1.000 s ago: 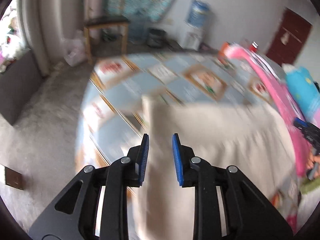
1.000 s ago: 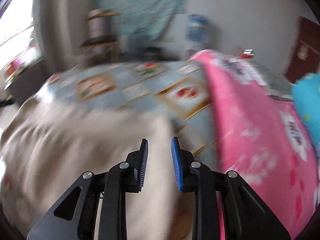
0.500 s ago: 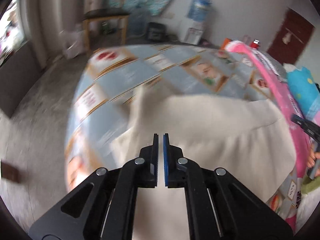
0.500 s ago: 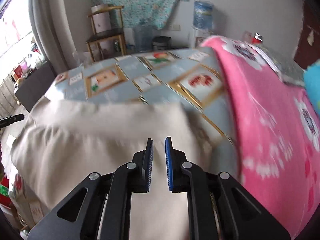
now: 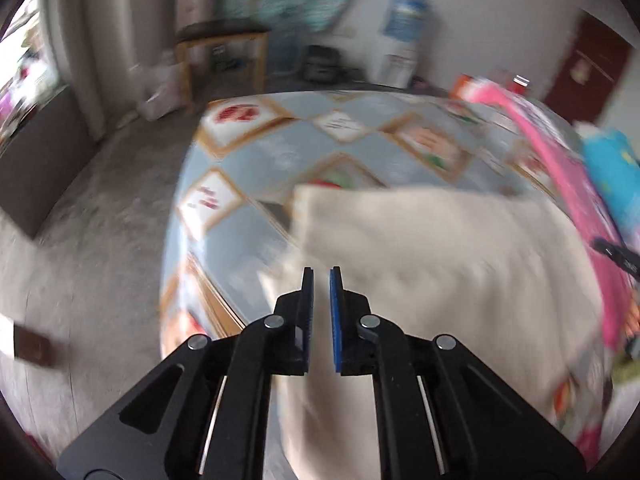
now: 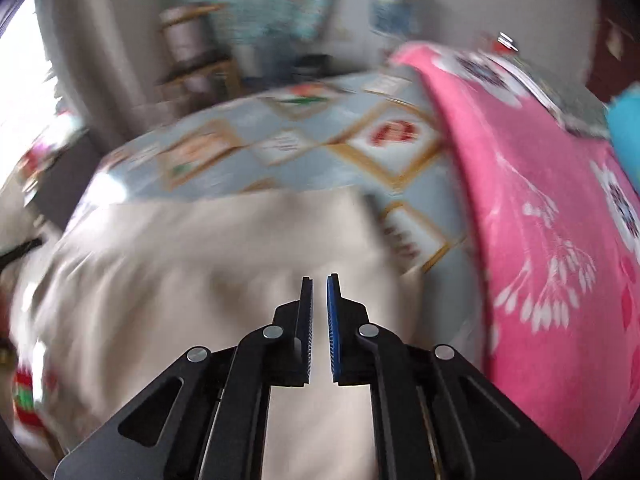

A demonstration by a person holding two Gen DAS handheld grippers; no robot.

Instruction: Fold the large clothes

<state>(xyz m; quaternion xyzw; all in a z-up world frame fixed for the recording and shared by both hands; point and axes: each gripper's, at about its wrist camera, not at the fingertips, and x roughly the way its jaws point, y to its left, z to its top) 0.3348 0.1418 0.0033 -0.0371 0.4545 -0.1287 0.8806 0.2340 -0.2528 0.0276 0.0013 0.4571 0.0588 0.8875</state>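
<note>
A bed (image 5: 256, 236) with a blue patterned sheet carries a beige garment (image 5: 440, 256) spread over its near side, beside a pink blanket (image 6: 540, 240). The left gripper (image 5: 321, 276) and right gripper (image 6: 319, 282) are each clenched on the garment's near edge.

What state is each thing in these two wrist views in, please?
Left gripper: jaws nearly shut; blur hides whether cloth is pinched.
Right gripper: jaws nearly shut; blur hides whether cloth is pinched.
Beige garment: spread on the bed, far edge straight.
Patterned bedsheet: flat, partly covered by the garment.
Pink blanket: heaped beside the garment.
</note>
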